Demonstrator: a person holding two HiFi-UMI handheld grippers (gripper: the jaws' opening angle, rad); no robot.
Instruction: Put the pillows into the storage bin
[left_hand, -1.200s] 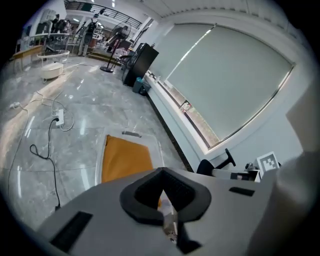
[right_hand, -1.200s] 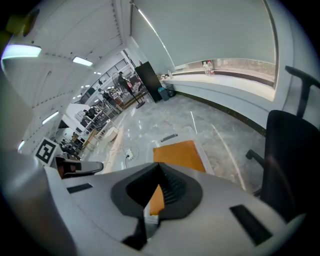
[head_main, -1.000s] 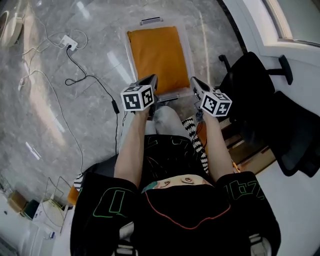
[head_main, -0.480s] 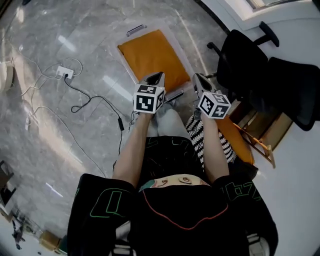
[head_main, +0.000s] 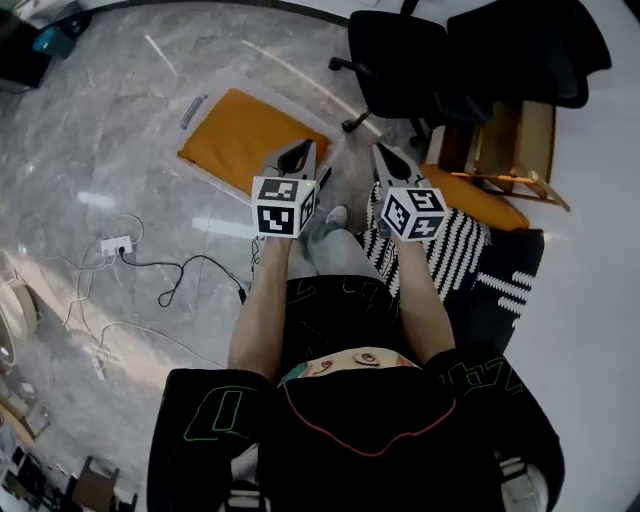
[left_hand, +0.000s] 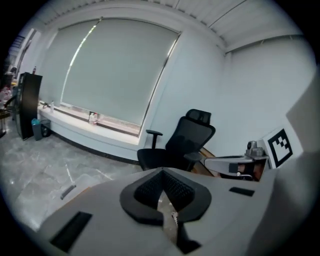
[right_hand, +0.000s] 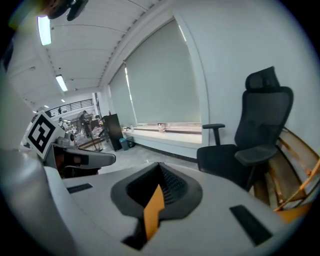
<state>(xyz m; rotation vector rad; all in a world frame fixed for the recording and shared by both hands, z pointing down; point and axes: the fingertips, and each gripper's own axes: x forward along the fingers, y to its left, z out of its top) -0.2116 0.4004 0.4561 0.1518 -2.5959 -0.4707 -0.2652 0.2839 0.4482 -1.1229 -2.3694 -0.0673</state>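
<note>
Both pairs of fingers are pressed together and hold nothing. In the head view the left gripper (head_main: 300, 152) and right gripper (head_main: 383, 153) are side by side in front of the person. The orange pillow (head_main: 240, 135) lies flat in the clear storage bin (head_main: 286, 102) on the floor, ahead and to the left of the left fingertips, touched by neither gripper. A second orange pillow (head_main: 485, 205) and a striped pillow (head_main: 445, 250) lie to the right, beside the right gripper.

Only the head view shows the bin and its pillow. The left gripper view shows closed fingers (left_hand: 162, 172) aimed at an office chair (left_hand: 182, 145) and a blinded window. The right gripper view shows closed tips (right_hand: 160, 167) with a sliver of orange in the slot behind them.

The binned pillow is plain, rectangular and smooth, and it nearly fills the bin.
</note>
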